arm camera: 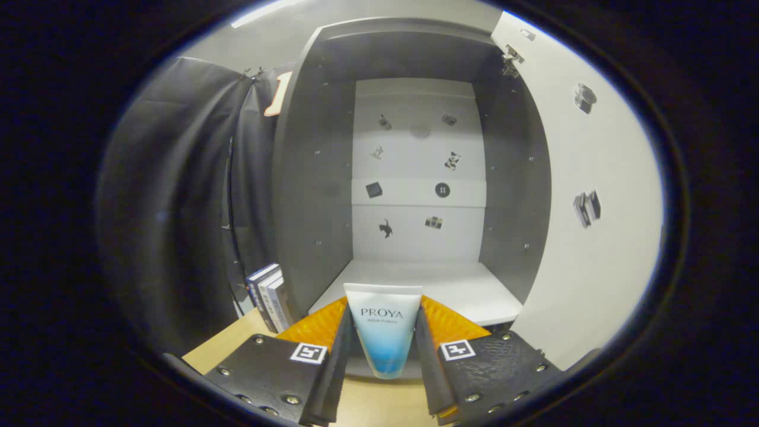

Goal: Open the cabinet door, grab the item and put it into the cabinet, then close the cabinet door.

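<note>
- Gripper view looked straight into the cabinet (320,178), whose door (593,225) stood swung open beyond the right finger.
- Step in hand, as judged: the door-opening and the grab appeared done; the item was being carried toward the cabinet for placing.
- The gripper (384,341) held the tube (384,332) between its fingers. Both pads pressed against the tube's sides, so the jaws stood narrow, set to the tube's width.
- The tube sat upside down in the grip: its flat crimped end was uppermost and its rounded cap end pointed down toward the wooden table (237,344).
- The tube was not yet inside the cabinet. The white shelf (474,296) lay just ahead of the fingertips and beyond the tube, its front lip close to them.
- The cabinet's rear panel (415,172) carried several small stickers; the door's inner face carried a few as well. The shelf surface ahead showed nothing standing on it.
- A short row of books (270,293) stood beyond the left finger, beside the cabinet's outer left wall, near the booth's black cloth.
- Next move, as judged: carry the tube forward over the shelf lip, lower it onto the shelf, and part the fingers only once it rests there. The tube may topple on release if set on its rounded cap end.
- The door remained to be closed afterwards.
</note>
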A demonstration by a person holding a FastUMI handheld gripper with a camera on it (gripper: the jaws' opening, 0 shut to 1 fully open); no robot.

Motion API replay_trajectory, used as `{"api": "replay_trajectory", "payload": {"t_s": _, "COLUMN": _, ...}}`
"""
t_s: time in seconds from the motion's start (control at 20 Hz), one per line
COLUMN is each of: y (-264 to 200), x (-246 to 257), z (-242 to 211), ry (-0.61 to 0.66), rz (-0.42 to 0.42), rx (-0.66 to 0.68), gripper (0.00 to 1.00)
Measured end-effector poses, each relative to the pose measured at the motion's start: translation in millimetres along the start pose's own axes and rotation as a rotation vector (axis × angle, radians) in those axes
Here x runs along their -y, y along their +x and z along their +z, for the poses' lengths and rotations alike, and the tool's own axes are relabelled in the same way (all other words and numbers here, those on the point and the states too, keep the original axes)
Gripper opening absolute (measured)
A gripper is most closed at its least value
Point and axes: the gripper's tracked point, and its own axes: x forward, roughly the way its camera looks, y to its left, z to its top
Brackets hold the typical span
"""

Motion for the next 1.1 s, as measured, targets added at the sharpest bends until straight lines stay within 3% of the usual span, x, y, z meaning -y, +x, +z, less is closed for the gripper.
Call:
{"api": "replay_trajectory", "payload": {"t_s": 0.2, "y": 51.0, "x": 19.9, "z": 22.1, "ry": 0.011, "rz": -0.024, "rx": 0.050, "gripper": 0.55}}
{"api": "replay_trajectory", "payload": {"t_s": 0.5, "y": 116.3, "x": 38.2, "z": 6.9, "ry": 0.023, "rz": -0.040, "rx": 0.022, "gripper": 0.55}}
{"api": "replay_trajectory", "payload": {"t_s": 0.75, "y": 133.2, "x": 43.5, "z": -18.9, "ry": 0.018, "rz": -0.054, "rx": -0.051, "gripper": 0.55}}
{"api": "replay_trajectory", "payload": {"t_s": 1.1, "y": 136.1, "x": 41.4, "z": -14.0, "ry": 0.014, "rz": -0.044, "rx": -0.023, "gripper": 0.56}}
